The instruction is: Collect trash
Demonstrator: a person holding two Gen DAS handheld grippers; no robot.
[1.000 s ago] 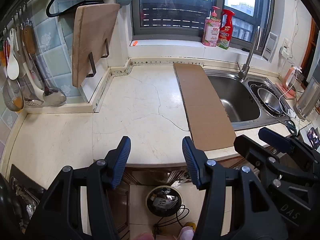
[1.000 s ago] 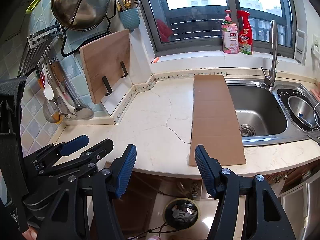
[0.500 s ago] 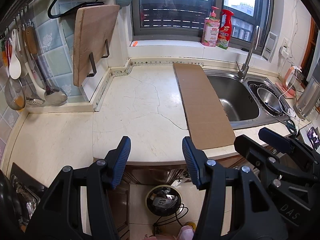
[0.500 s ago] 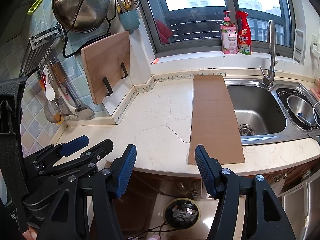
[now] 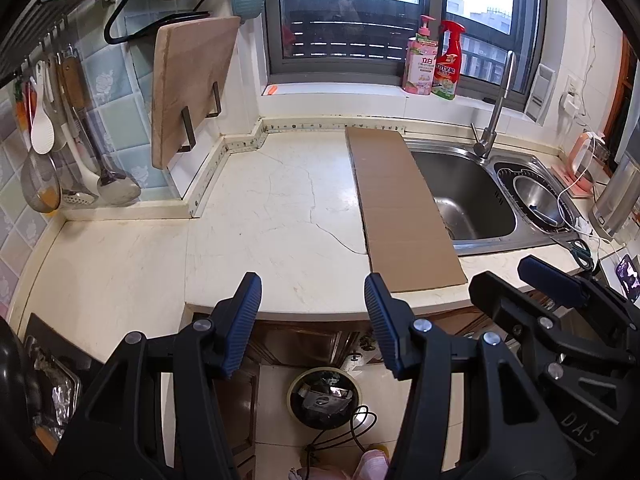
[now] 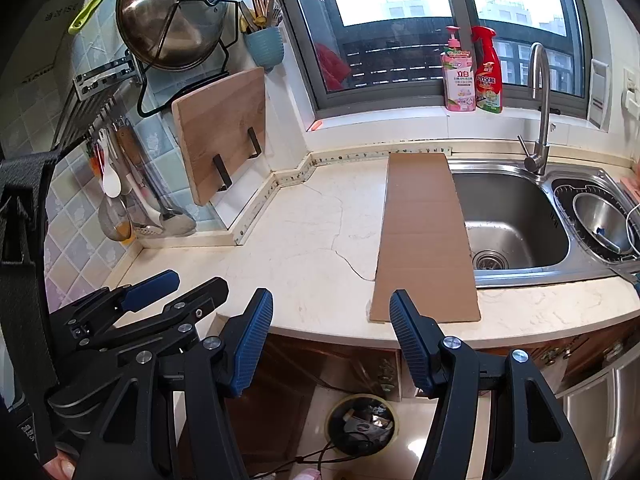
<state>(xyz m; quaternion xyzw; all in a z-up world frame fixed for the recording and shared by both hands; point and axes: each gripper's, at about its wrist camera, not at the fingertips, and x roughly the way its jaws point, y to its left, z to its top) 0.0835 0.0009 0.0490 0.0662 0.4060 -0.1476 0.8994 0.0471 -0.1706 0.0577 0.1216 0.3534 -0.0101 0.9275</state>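
Note:
A long brown cardboard strip (image 5: 400, 208) (image 6: 426, 236) lies flat on the pale marble counter (image 5: 280, 216) (image 6: 304, 240), partly overhanging the left rim of the sink. A round trash bin (image 5: 324, 396) (image 6: 362, 418) with dark scraps inside stands on the floor under the counter edge. My left gripper (image 5: 312, 292) hovers open and empty over the counter's front edge, left of the cardboard's near end. My right gripper (image 6: 332, 308) is also open and empty, its right finger just before the cardboard's near corner. Each gripper shows in the other's view, the right one (image 5: 532, 276) and the left one (image 6: 160, 284).
A steel sink (image 5: 468, 192) (image 6: 508, 216) with a tall faucet (image 6: 538, 108) sits right of the cardboard. A wooden cutting board (image 5: 188, 88) and hanging utensils (image 5: 60, 140) line the left wall. Two bottles (image 5: 432, 60) stand on the windowsill. Scissors (image 5: 578, 250) and cables lie far right.
Both views have drifted slightly, the right one a little sideways. The cardboard lies where it was and both grippers keep the same opening.

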